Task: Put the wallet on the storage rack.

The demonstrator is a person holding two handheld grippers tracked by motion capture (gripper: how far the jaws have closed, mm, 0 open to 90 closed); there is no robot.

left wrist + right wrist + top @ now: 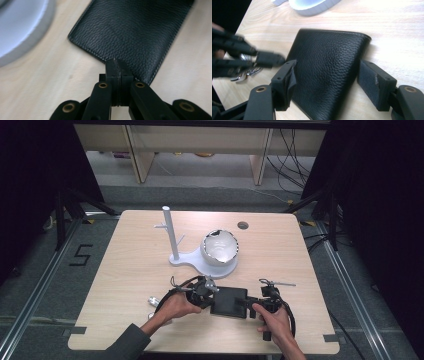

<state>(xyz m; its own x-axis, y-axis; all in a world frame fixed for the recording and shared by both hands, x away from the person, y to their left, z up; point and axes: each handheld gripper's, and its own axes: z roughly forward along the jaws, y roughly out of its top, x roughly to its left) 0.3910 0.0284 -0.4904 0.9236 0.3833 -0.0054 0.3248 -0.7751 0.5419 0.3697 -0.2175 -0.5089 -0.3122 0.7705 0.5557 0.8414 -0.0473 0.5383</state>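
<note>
Jaws of left gripper pinch the wallet (right gripper straddles it).

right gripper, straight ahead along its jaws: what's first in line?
The black leather wallet: the right gripper is open, jaws straddling it. Beyond, probably the left gripper at the wallet's far edge; depth unclear.

Left gripper has its fingers pressed together; right gripper fingers spread wide apart.

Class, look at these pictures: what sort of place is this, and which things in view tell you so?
Probably a lab recording station: a wooden table ringed by black curtains, loose cables on the floor, and a taped "5" marker beside it.
</note>
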